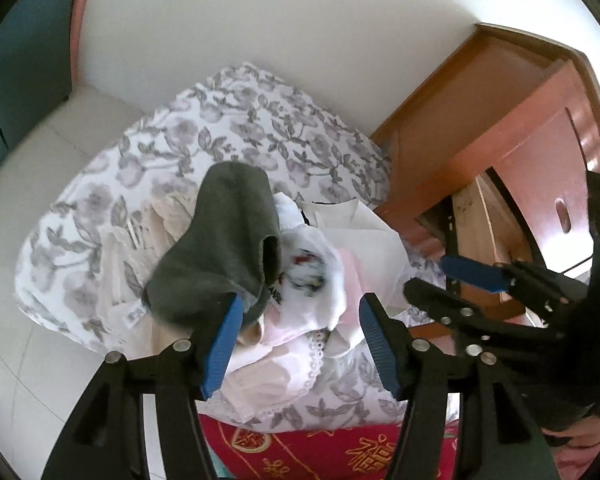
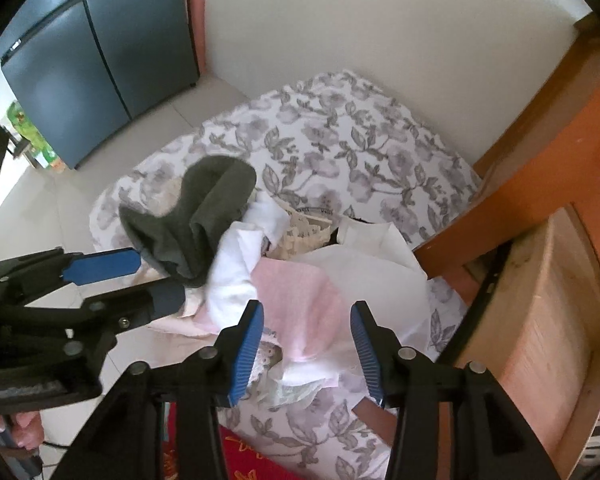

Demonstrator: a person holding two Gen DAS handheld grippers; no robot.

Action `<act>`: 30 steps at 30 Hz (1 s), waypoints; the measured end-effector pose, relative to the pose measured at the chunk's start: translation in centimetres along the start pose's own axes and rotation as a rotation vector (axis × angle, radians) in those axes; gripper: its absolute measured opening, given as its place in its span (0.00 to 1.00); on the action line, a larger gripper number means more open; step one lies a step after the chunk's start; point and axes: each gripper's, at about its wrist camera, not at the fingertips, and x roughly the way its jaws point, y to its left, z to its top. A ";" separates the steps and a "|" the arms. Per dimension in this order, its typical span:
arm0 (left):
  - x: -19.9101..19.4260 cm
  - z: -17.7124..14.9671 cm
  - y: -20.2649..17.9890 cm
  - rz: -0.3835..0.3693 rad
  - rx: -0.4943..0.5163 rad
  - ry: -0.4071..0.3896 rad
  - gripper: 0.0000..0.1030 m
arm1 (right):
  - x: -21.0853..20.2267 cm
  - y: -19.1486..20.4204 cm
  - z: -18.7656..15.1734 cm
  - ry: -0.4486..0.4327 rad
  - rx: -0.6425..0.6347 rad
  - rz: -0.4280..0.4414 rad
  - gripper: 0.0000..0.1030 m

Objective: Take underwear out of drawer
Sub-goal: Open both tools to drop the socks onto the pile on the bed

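From my left wrist, my left tool [image 1: 300, 344] stands spread, pinching nothing, above the underwear [image 1: 312, 280] heaped on a floral sheet [image 1: 260, 128]. A label there blurs unreadably. The drawer [image 1: 496, 216] hangs open right of the heap.

From my right wrist, my right tool [image 2: 306, 344] is spread, empty, over the heap; the drawer's contents are hidden.

We see left claw [image 1: 300, 344]: two black angular plastic arms, triangular cut-outs, round silver rivets at joints. Fingers [image 1: 222, 344] faced with ribbed blue pads, long and flat. Right claw [image 2: 306, 354] same build: black frame, silver rivets, blue ribbed pads. From right wrist view, we note left claw's black body bears small screws and rectangular recess on housing. No sleeve or cable we can make out.
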 end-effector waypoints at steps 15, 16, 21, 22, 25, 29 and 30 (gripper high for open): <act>-1.3 -3.0 -0.9 0.062 0.013 -0.059 0.78 | -3.6 0.3 -5.6 -0.065 0.103 0.006 0.56; -1.3 -3.2 -1.0 0.066 0.015 -0.063 0.80 | -3.6 0.3 -6.1 -0.062 0.113 0.009 0.58; -1.3 -4.0 -1.4 0.080 0.021 -0.072 0.85 | -3.5 0.1 -7.6 -0.052 0.143 0.003 0.66; -1.3 -4.2 -1.5 0.087 0.024 -0.079 0.85 | -3.5 0.0 -8.0 -0.055 0.153 -0.007 0.68; -1.7 -4.6 -1.6 0.117 0.039 -0.095 1.00 | -3.7 -0.3 -8.6 -0.061 0.174 -0.014 0.74; -2.5 -5.0 -2.1 0.160 0.077 -0.123 1.00 | -4.3 -0.4 -9.5 -0.084 0.201 -0.028 0.87; -2.7 -5.1 -2.3 0.167 0.085 -0.131 1.00 | -4.5 -0.5 -9.7 -0.095 0.207 -0.031 0.93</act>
